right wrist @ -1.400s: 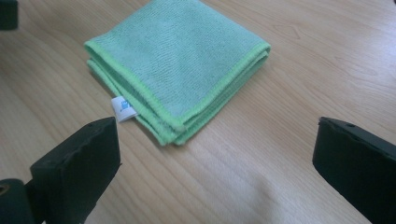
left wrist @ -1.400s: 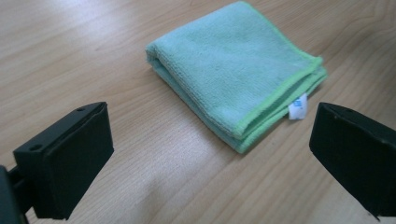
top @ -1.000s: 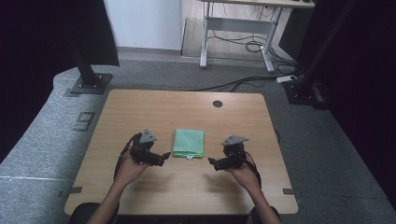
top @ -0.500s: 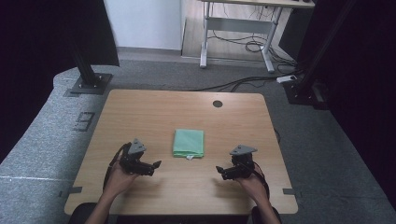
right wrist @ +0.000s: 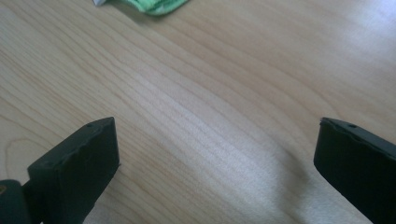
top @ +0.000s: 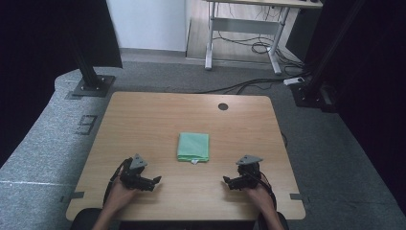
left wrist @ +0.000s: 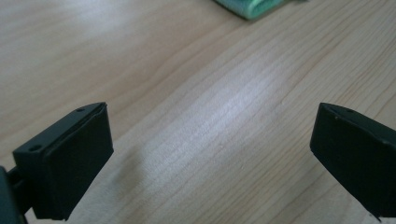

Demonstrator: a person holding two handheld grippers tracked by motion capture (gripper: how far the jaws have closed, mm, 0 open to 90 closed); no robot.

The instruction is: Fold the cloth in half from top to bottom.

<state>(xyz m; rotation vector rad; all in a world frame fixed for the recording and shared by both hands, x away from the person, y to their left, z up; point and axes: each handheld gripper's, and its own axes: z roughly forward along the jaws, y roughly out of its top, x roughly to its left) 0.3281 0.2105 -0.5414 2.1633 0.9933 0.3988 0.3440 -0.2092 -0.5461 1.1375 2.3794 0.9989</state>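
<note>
wood with pale grain makes up the table (top: 143, 124), and both tongs rest low near its front edge.

the left gripper (top: 156, 181) sits at the front left, held in a hand (top: 119, 194). its jaws point toward the middle of the table. in the left gripper view the two black jaws stand wide apart, with bare wood between them and nothing held. the right gripper (top: 226, 181) sits at the front right, held in the other hand (top: 256, 194). its jaws point toward the middle too, so the two tongs face each other across a bare strip of table. in the right gripper view its jaws are also wide apart and hold nothing. each gripper has a grey three-cornered plate on top.

between the two, a bit farther back, lies a folded green cloth (top: 193, 146). it lies flat near the middle of the table, well apart from both tongs. a small white tag (top: 194, 162) sticks out at its front edge. a corner of the cloth peeks in at the top of each gripper view.

farther back on the table is a round dark hole (top: 222, 106). past the table is grey floor (top: 43, 148), black stands at both sides, and cables under a desk at the back.
</note>
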